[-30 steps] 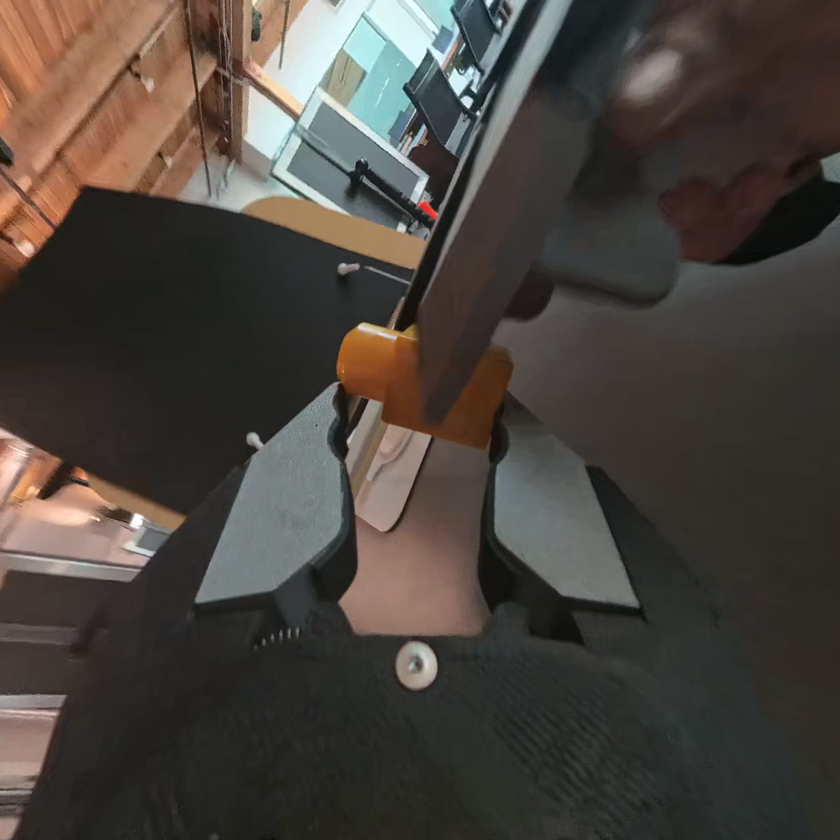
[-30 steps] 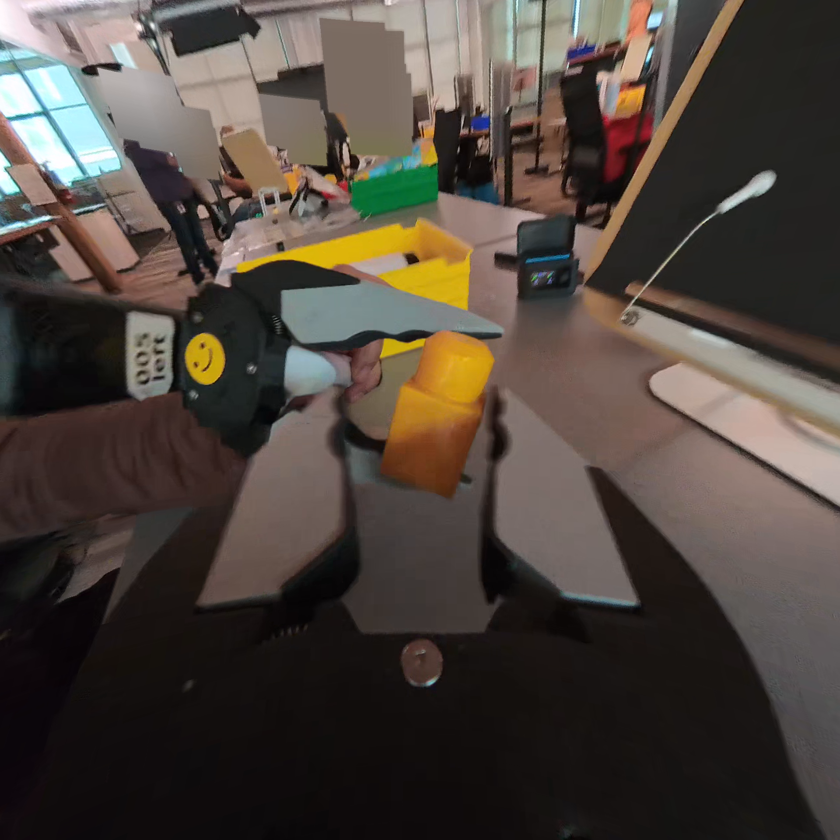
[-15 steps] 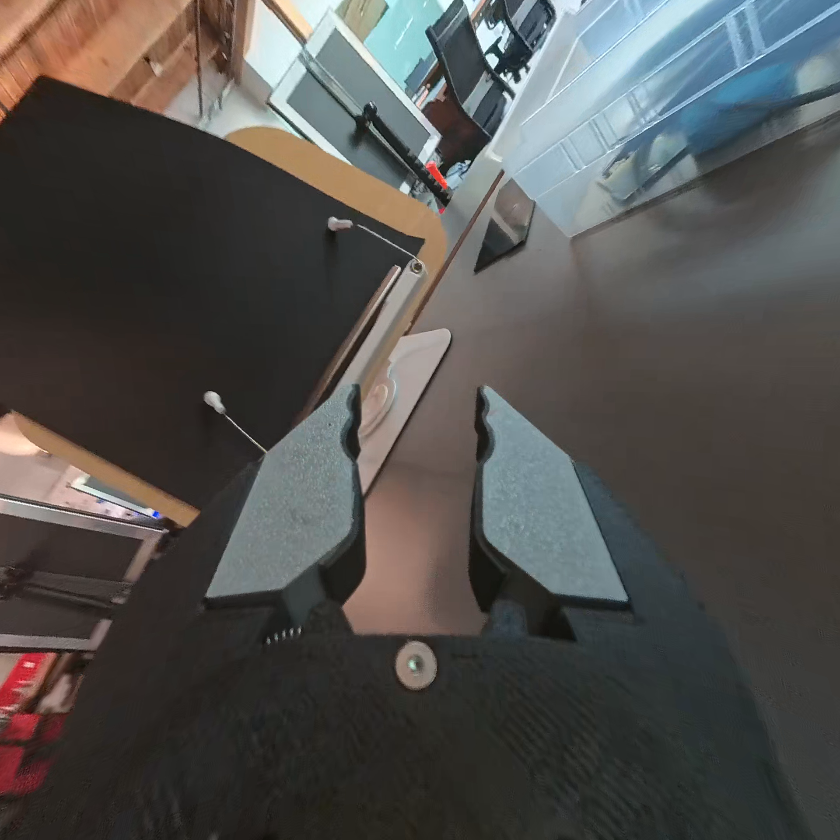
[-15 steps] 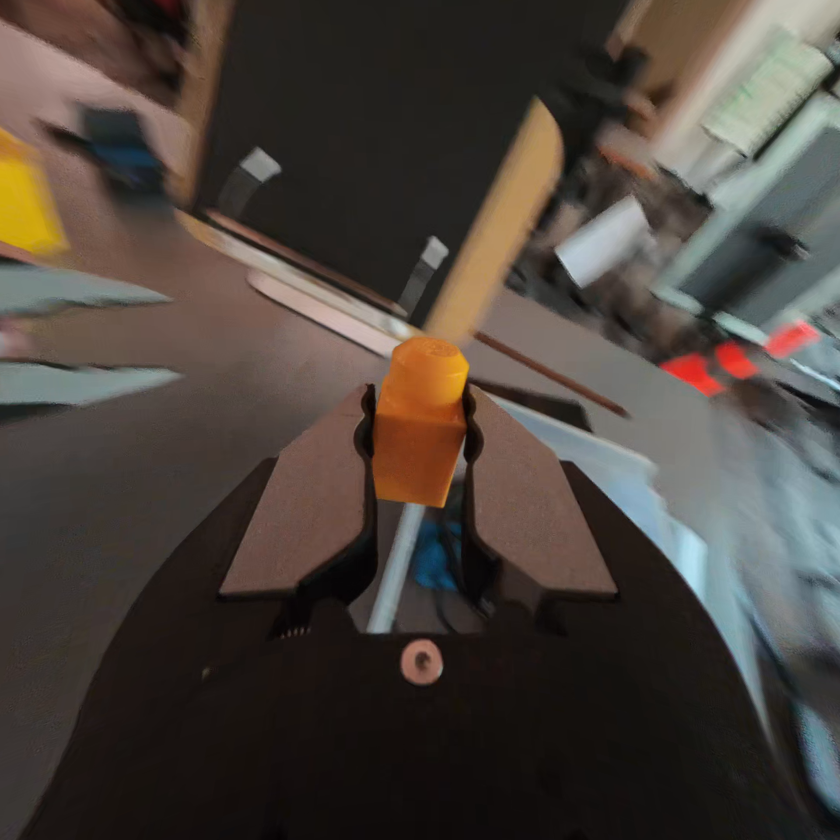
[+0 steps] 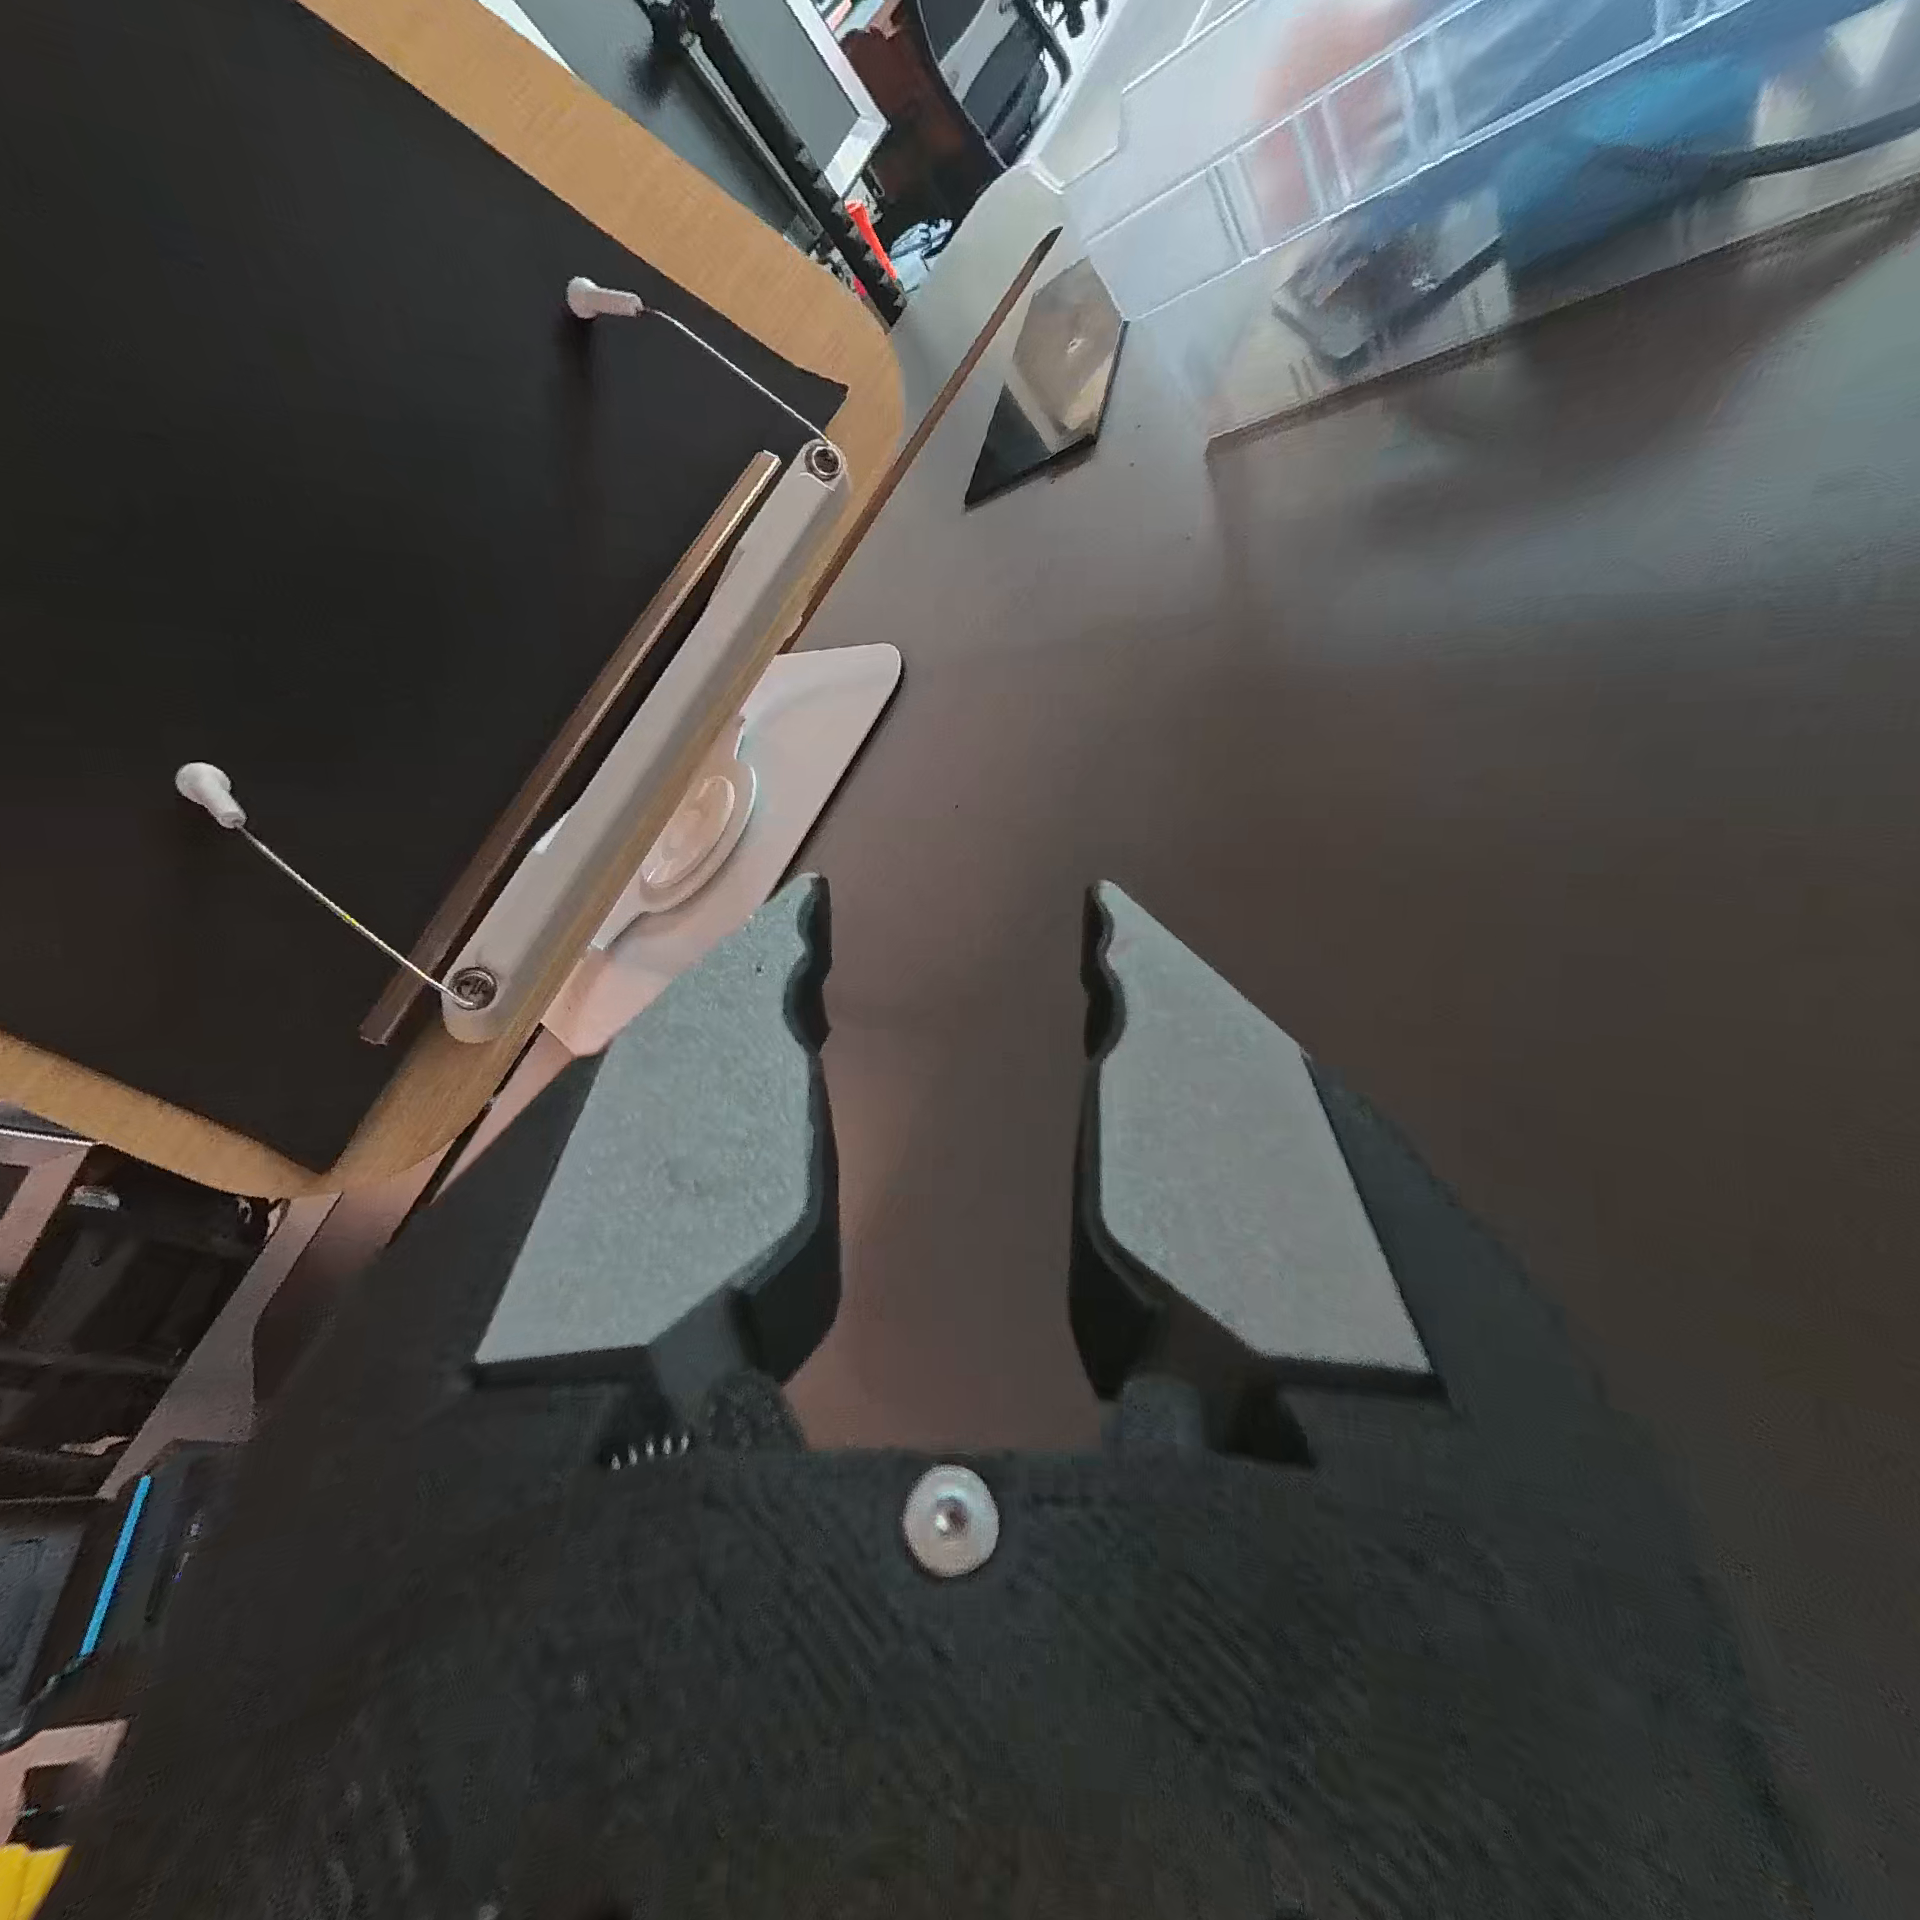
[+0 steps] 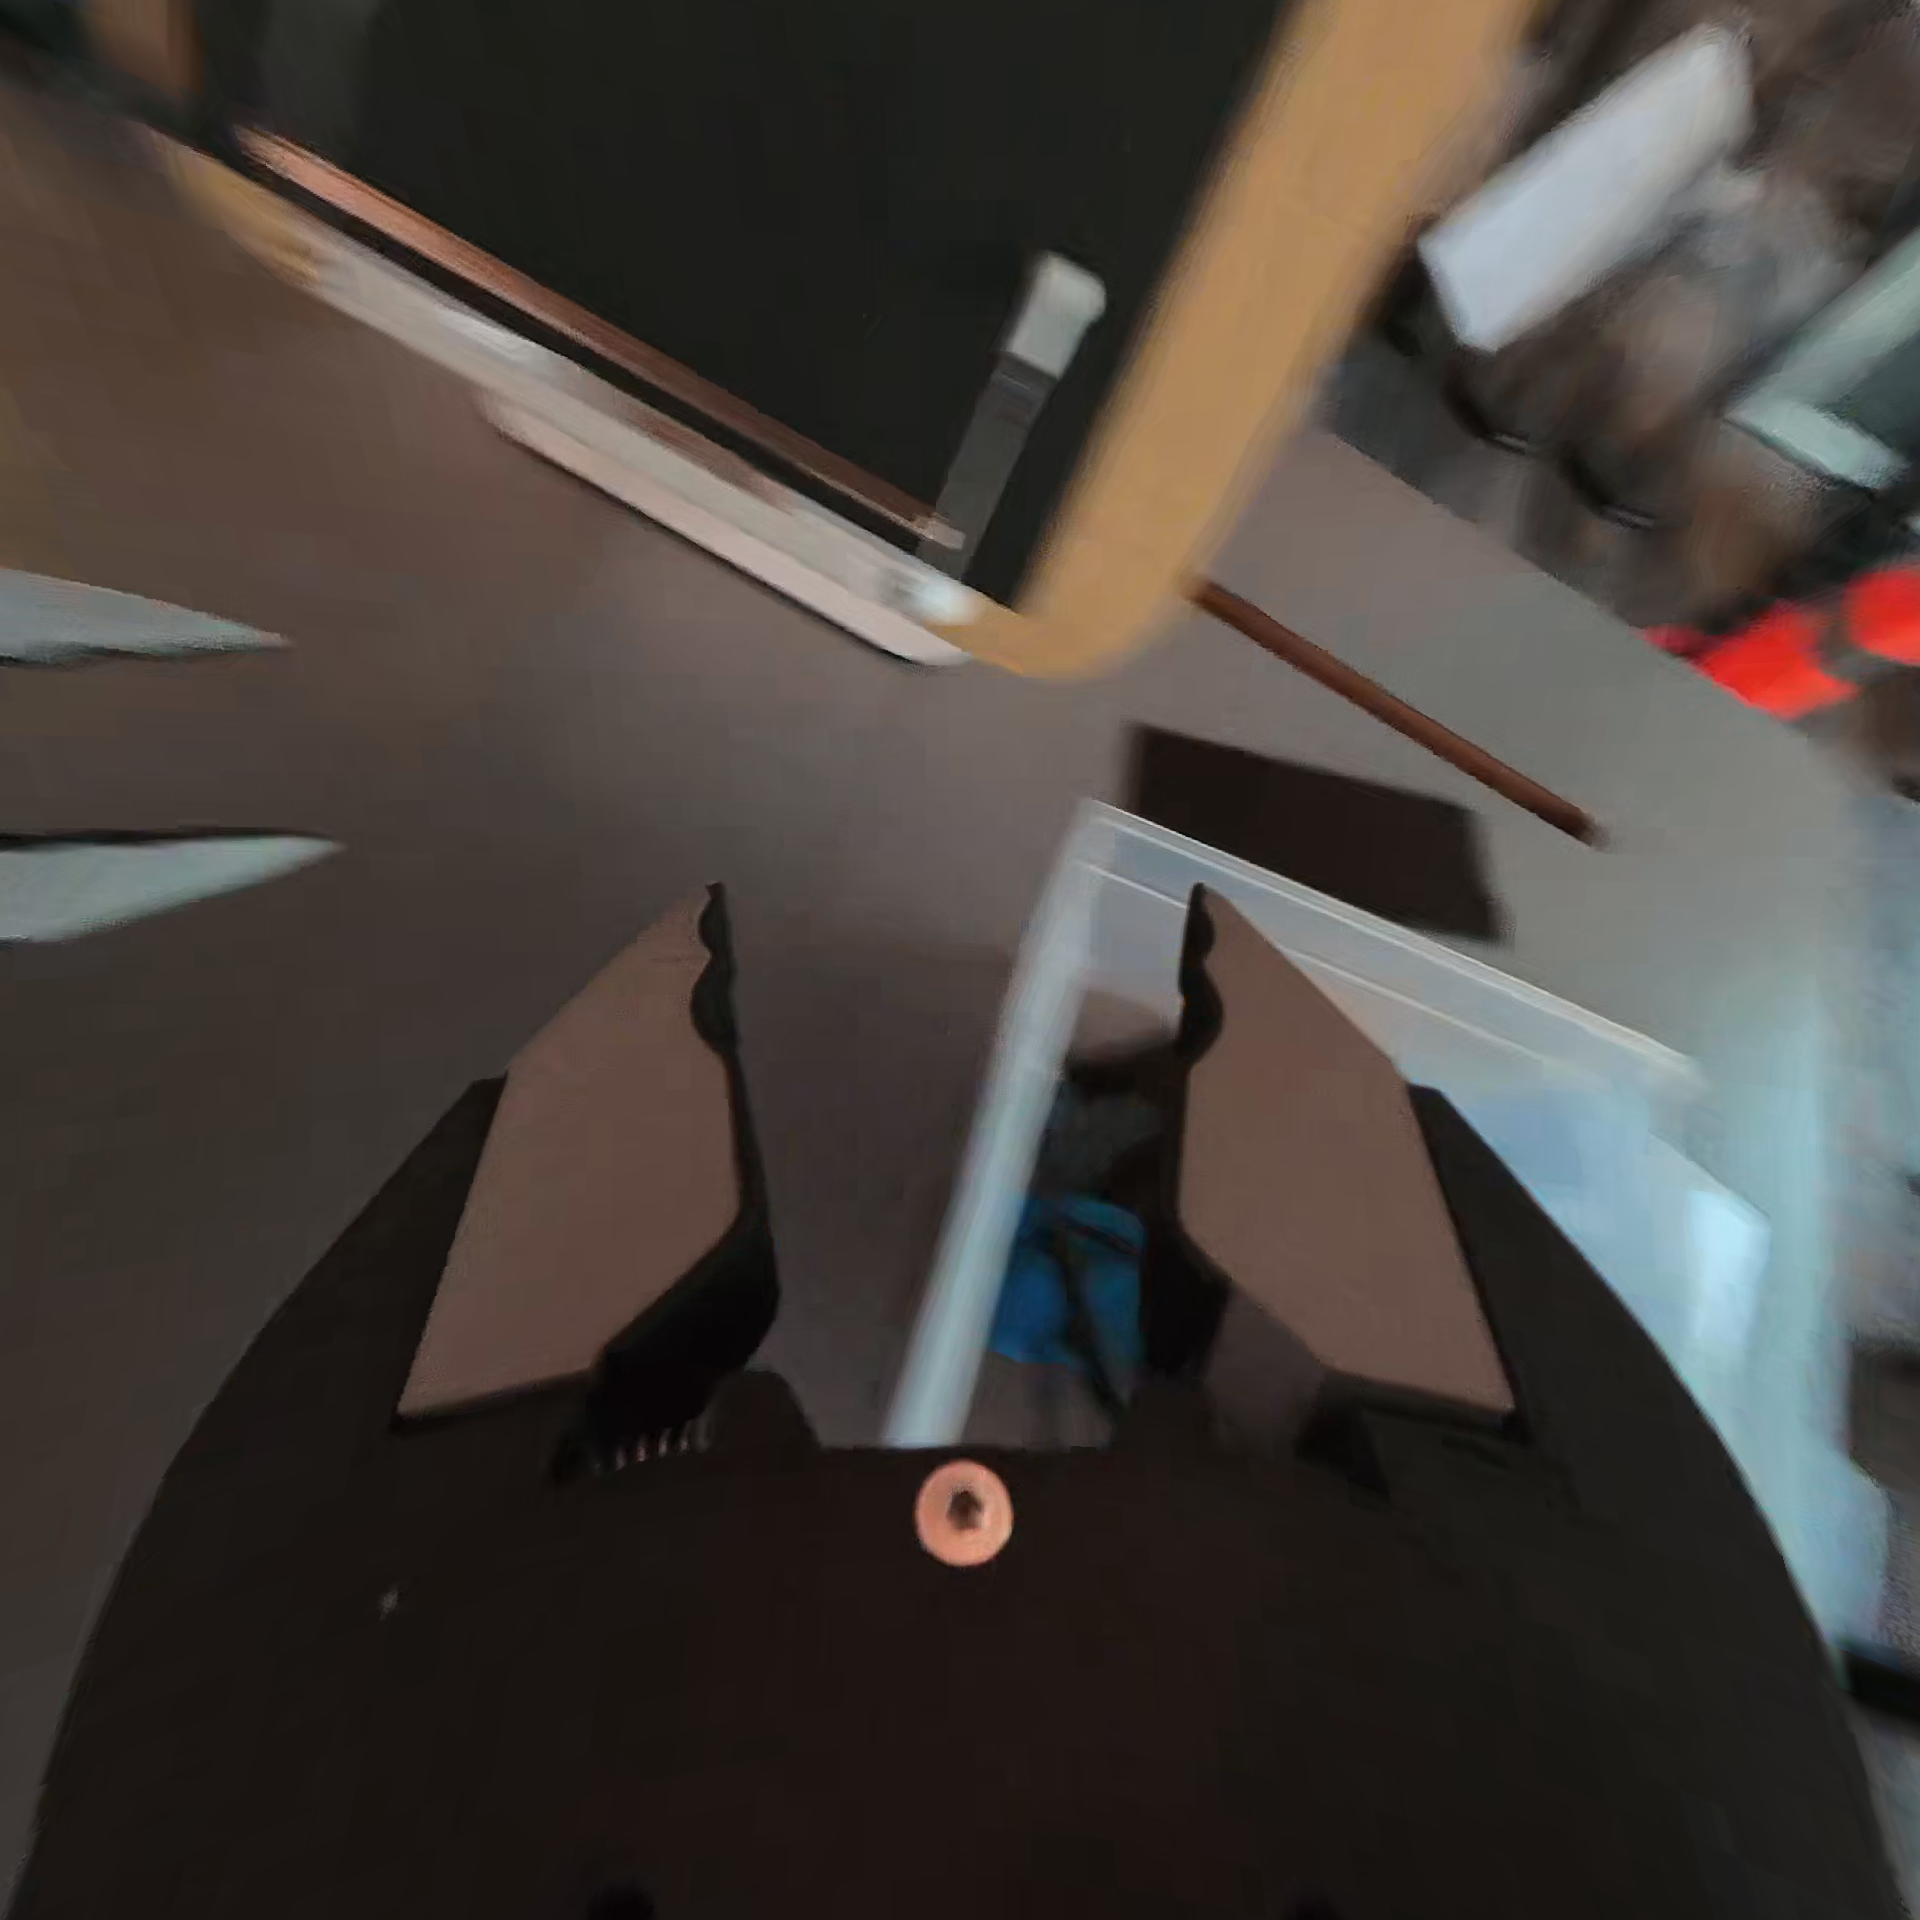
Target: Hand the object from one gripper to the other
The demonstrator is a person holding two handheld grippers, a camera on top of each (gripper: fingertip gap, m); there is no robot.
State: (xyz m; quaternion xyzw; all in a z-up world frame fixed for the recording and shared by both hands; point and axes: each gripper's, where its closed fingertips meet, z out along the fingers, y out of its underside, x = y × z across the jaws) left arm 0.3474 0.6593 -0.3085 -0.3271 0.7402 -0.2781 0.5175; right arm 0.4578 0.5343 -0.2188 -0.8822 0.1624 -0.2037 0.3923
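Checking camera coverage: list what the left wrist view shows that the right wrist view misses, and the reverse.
Only the left wrist view: the left gripper, open and empty, two white-tipped wire pins on the black board, and a white flat stand base.

Only the right wrist view: the right gripper, open and empty, a blurred red object, and blue contents inside the clear plastic bin.

Both: the wood-edged black board, the dark brown tabletop, the clear plastic bin and a dark square plate.
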